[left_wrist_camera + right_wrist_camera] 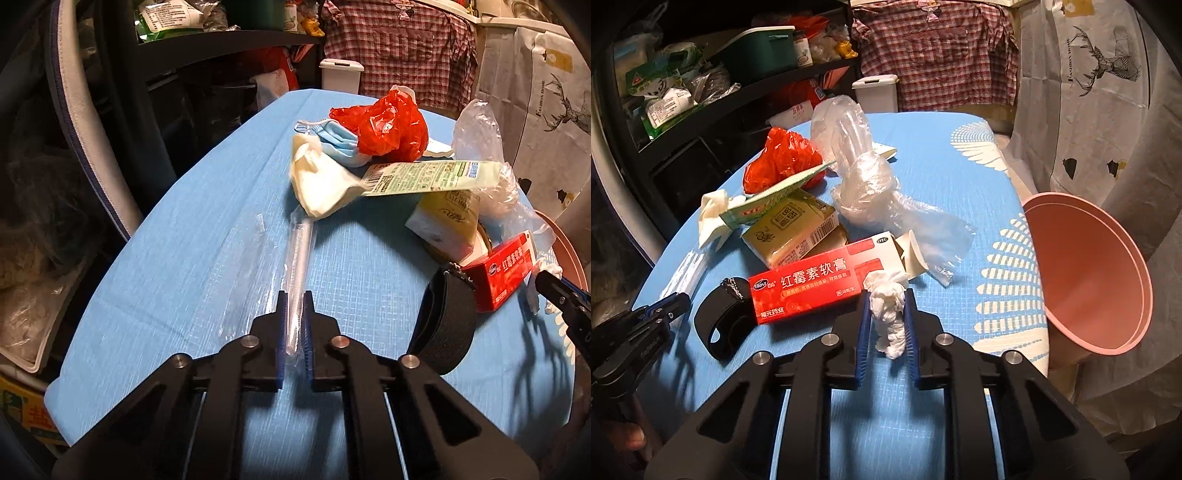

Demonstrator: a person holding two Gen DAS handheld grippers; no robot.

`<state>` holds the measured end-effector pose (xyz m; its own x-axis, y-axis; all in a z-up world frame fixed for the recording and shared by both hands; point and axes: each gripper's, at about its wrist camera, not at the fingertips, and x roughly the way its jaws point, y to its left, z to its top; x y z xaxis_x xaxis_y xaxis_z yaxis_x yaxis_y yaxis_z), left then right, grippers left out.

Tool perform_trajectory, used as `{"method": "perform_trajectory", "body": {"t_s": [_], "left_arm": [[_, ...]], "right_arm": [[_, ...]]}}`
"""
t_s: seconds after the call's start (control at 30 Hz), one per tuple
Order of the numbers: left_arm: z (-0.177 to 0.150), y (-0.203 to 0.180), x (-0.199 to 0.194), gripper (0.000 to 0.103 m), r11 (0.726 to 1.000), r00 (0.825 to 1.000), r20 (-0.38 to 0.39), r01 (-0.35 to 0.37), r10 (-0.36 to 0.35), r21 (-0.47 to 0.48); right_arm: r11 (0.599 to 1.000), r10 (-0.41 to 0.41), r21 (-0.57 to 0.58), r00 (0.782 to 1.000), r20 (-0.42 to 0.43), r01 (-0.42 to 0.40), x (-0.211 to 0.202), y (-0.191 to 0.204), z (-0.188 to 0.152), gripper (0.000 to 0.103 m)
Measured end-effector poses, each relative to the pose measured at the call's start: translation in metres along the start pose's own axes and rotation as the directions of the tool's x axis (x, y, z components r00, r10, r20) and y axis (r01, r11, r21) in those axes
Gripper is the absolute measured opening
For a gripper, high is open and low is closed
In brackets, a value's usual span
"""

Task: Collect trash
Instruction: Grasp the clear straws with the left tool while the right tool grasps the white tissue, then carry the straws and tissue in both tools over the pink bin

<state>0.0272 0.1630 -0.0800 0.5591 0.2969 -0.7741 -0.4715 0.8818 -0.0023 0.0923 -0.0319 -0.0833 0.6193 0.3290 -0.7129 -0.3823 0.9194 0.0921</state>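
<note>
Fingers of the left gripper (294, 295) pinch a clear wrapped straw (300, 254) reaching toward the trash pile on the blue tablecloth (184, 221), while the right gripper (886, 295) clamps a white tissue wad (888, 317) beside the red medicine box (809, 284), near the pink bin (1089, 273).

- The bench (207, 206) wears a matt blue woven cloth, its grid texture plain to see.
- The straw wrapper (295, 280) is clear, glossy film.
- The red plastic bag (388, 125) is thin, crinkled and shiny.
- The ointment box (812, 291) is smooth, glossy card.
- The tissue wad (888, 314) is soft, fuzzy white paper.
- The pink bin (1100, 280) is smooth matt plastic.
- The black strap (443, 325) is ribbed elastic cloth.
- The fingers (862, 339) carry ridged blue pads on matt black plastic.
</note>
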Motion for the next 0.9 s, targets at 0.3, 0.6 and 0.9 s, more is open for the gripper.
{"method": "perform_trajectory", "body": {"t_s": [0.3, 0.6, 0.9], "left_arm": [[0.002, -0.002, -0.026, 0.005, 1.000, 0.998, 0.067, 0.017, -0.017, 0.007], [0.002, -0.009, -0.058, 0.005, 0.999, 0.989, 0.138, 0.046, -0.049, 0.021], [0.001, -0.027, -0.085, 0.005, 0.994, 0.976, 0.193, 0.091, -0.101, 0.057]], "right_arm": [[1.000, -0.024, 0.001, 0.997, 0.068, 0.024, -0.028, -0.005, 0.003, 0.016], [0.999, -0.032, 0.009, 0.991, 0.132, 0.031, -0.061, -0.008, -0.001, 0.016], [0.999, -0.049, 0.009, 0.978, 0.202, 0.048, -0.098, -0.014, -0.004, 0.016]]}}
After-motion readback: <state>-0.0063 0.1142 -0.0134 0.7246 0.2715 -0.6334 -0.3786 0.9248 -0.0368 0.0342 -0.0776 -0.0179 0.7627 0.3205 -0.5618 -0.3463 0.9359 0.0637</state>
